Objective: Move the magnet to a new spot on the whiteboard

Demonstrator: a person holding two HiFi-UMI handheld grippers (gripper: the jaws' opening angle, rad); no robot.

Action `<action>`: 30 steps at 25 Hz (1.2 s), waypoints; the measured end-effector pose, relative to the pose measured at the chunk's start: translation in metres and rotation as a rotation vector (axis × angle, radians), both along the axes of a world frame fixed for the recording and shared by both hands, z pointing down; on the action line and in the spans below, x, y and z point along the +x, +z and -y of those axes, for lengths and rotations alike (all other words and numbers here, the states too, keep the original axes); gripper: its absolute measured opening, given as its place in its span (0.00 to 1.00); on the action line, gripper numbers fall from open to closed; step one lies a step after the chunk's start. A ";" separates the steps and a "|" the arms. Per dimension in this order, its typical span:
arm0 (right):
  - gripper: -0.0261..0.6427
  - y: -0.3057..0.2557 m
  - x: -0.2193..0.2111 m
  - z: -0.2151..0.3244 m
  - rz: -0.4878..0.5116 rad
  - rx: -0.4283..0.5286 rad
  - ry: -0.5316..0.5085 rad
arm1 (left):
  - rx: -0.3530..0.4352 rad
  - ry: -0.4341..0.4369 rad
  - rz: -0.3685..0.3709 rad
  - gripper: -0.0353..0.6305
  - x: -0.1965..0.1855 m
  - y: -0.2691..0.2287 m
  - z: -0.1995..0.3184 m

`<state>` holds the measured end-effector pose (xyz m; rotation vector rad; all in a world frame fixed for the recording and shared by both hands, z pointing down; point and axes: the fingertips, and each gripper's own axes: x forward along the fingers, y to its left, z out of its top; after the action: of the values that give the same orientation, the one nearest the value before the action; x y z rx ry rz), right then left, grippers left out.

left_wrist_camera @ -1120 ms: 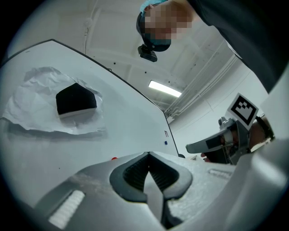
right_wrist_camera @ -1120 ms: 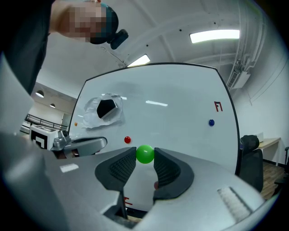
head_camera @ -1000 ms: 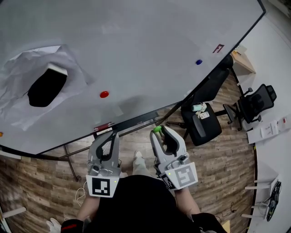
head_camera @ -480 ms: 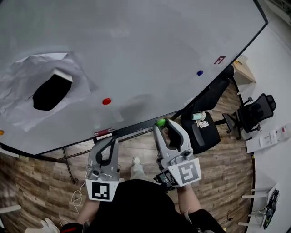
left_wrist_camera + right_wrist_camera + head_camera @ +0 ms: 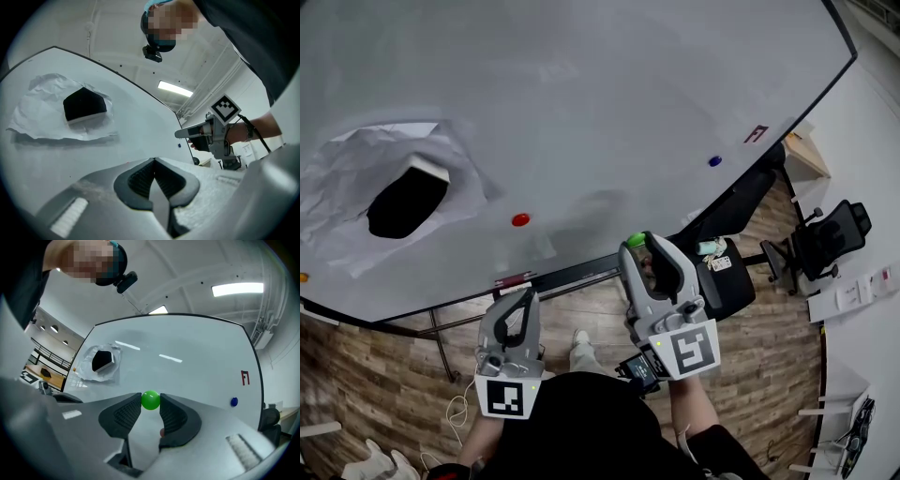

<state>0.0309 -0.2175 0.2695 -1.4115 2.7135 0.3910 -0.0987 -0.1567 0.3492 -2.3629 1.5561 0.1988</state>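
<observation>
- magnet [image 5: 150,400], green ball type, is being pinched at the tips of the right gripper [image 5: 150,404]. The jaws are standing fairly wide only because the ball is filling the gap, with pads pressing on both sides.
- It is sitting off the whiteboard [image 5: 581,94], hanging in front of the whiteboard's bottom edge in the head view. The gap to the whiteboard's face is not readable, but nothing is showing contact.
- left gripper [image 5: 523,302] is idling below the whiteboard's bottom edge, jaws closed together, carrying nothing.
- Pickup part is looking done: the magnet is riding in the grip, not sticking to the whiteboard.
- What is remaining, as I'm judging it: carrying it to a free patch of whiteboard, pressing it on, opening the jaws, backing off.
- Plenty of bare whiteboard is showing across its middle and upper area, so finding a new spot is looking easy.
- Spots already being taken on the whiteboard:
  - red magnet [image 5: 520,220], low on the whiteboard.
  - blue magnet [image 5: 714,161], near the whiteboard's right edge.
  - red mark [image 5: 756,134], just above the blue magnet.
  - crumpled paper [image 5: 347,187] with a black block [image 5: 405,202], likely an eraser, toward the whiteboard's left side.
- Roughly halfway by my read; placing is not yet starting.
</observation>
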 end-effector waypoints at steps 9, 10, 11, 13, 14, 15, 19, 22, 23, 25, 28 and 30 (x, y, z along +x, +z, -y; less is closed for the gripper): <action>0.23 -0.013 -0.010 0.017 -0.023 0.028 -0.025 | -0.016 -0.029 0.003 0.06 -0.007 0.005 0.008; 0.23 -0.014 -0.011 0.020 -0.027 0.032 -0.021 | -0.015 -0.030 0.004 0.06 -0.006 0.004 0.009; 0.23 -0.014 -0.011 0.022 -0.028 0.035 -0.018 | -0.012 -0.030 0.005 0.06 -0.006 0.004 0.010; 0.23 -0.017 -0.010 0.027 -0.023 0.043 -0.017 | -0.008 -0.028 0.011 0.06 -0.003 0.003 0.011; 0.23 -0.020 -0.010 0.029 -0.013 0.054 -0.023 | -0.008 -0.028 0.013 0.06 -0.003 0.003 0.012; 0.23 -0.023 -0.011 0.031 -0.003 0.063 -0.028 | -0.010 -0.030 0.013 0.06 -0.002 0.004 0.013; 0.23 -0.027 -0.012 0.042 -0.003 0.067 -0.033 | -0.018 -0.041 0.002 0.06 -0.002 0.006 0.018; 0.23 -0.026 -0.013 0.051 -0.016 0.056 -0.030 | -0.022 -0.054 0.003 0.06 -0.003 0.007 0.021; 0.23 -0.026 -0.013 0.054 -0.019 0.052 -0.029 | -0.024 -0.060 0.003 0.06 -0.004 0.008 0.023; 0.23 -0.027 -0.013 0.059 -0.022 0.050 -0.029 | -0.026 -0.069 -0.001 0.06 -0.005 0.008 0.026; 0.23 -0.034 -0.014 0.064 -0.006 0.076 -0.043 | -0.028 -0.073 0.002 0.06 -0.004 0.009 0.029; 0.23 -0.035 -0.012 0.068 -0.004 0.082 -0.039 | -0.032 -0.075 0.003 0.06 -0.003 0.011 0.032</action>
<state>0.0193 -0.2860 0.2348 -1.3372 2.6898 0.4965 -0.1017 -0.1887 0.3599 -2.3225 1.6555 0.1552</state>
